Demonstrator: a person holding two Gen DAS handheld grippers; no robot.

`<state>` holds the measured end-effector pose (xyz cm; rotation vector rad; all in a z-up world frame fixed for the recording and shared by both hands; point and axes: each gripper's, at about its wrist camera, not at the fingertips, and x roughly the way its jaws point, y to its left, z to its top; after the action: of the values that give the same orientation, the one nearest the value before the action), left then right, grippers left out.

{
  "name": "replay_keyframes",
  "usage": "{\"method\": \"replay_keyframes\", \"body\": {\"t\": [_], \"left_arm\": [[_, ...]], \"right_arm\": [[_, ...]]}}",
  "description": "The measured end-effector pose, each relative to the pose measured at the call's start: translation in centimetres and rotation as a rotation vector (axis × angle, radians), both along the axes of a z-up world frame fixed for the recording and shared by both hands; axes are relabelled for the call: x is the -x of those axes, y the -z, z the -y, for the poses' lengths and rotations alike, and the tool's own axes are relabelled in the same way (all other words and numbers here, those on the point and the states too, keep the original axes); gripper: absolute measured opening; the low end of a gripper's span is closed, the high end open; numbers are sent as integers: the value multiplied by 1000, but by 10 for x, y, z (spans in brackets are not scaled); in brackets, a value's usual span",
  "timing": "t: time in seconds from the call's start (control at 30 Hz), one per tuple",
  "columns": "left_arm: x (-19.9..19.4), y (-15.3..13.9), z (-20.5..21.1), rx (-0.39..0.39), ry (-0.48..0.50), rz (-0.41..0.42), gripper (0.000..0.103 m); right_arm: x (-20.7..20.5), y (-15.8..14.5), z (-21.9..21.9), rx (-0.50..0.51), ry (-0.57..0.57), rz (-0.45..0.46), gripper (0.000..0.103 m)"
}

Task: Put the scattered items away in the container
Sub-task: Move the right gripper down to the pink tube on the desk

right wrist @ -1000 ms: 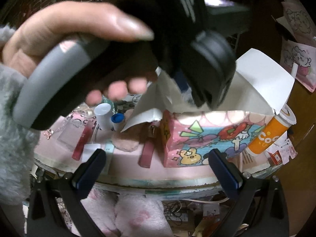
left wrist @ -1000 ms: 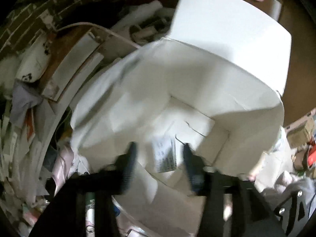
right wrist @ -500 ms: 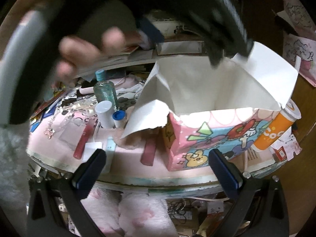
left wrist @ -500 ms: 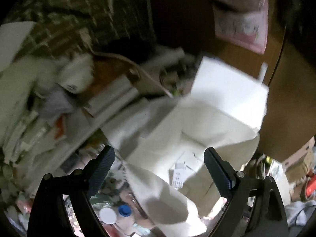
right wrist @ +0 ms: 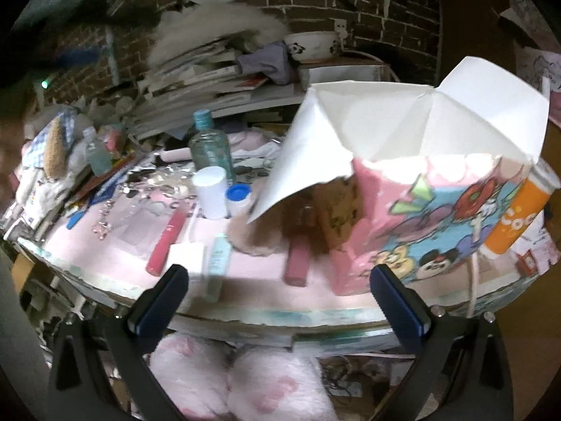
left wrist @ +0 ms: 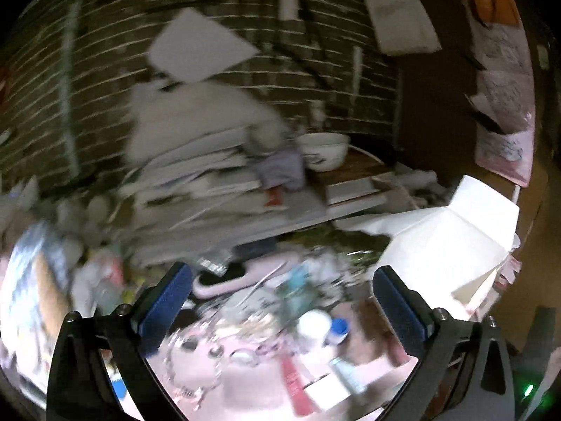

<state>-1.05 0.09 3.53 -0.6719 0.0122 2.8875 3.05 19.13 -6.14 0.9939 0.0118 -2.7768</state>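
The cartoon-printed box (right wrist: 438, 210) stands at the table's right with its white flaps (left wrist: 445, 238) up. Left of it lie a white-capped bottle (right wrist: 210, 193), a blue-capped jar (right wrist: 238, 196), a clear teal bottle (right wrist: 210, 147), a pink stick (right wrist: 166, 238), a pale green tube (right wrist: 219, 263) and a pink tube (right wrist: 296, 259). My left gripper (left wrist: 280, 273) hangs over these items, left of the box, its jaws opening wide with nothing between them. My right gripper (right wrist: 277, 273) is open and empty before the table's front edge.
A pile of books (right wrist: 210, 70) and a panda bowl (right wrist: 312, 44) fill the back against the brick wall. An orange cup (right wrist: 515, 217) stands right of the box. Bead chains (right wrist: 105, 214) lie at the left. Pink fluffy slippers (right wrist: 245, 386) sit under the table.
My left gripper came out of the box, swung left and widened its jaws. The hand holding it left the right wrist view. My right gripper dipped slightly.
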Motion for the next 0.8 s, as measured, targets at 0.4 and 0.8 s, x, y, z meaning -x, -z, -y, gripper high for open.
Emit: {"method": "replay_keyframes", "body": {"t": [0.4, 0.8], "left_arm": [[-44, 80, 77, -204, -58, 12, 103], [-48, 86, 81, -264, -12, -16, 103]], "right_arm": [[-8, 33, 10, -50, 113, -182, 78], [29, 56, 8, -84, 156, -152, 42]]}}
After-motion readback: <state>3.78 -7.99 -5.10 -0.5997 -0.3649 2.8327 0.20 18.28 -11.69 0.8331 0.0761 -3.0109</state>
